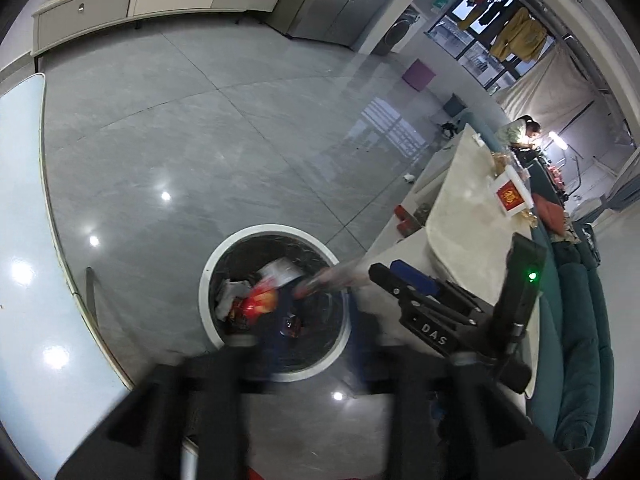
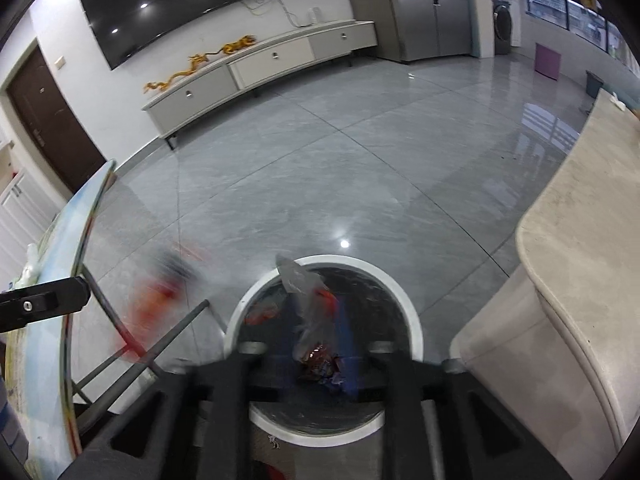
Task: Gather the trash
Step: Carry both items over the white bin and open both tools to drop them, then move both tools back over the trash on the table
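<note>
A round white-rimmed trash bin [image 1: 208, 280] with a black liner stands on the grey floor, holding red and white wrappers [image 1: 256, 300]. My left gripper [image 1: 316, 344] hovers over it, blurred, jaws apart, nothing clearly between them. A blurred wrapper [image 1: 332, 278] is over the bin's right rim in front of my right gripper [image 1: 404, 280]. In the right wrist view the bin [image 2: 412, 320] lies just below my right gripper [image 2: 316, 352], and a crumpled clear and red wrapper [image 2: 312, 320] hangs between its open blurred fingers. My left gripper [image 2: 44, 302] shows at the left.
A glass-topped table [image 1: 24, 240] stands left of the bin, its metal legs [image 2: 160, 344] close by. A cream marble table [image 1: 464, 208] and a teal sofa [image 1: 580, 320] are on the right. A TV cabinet [image 2: 260, 68] lines the far wall.
</note>
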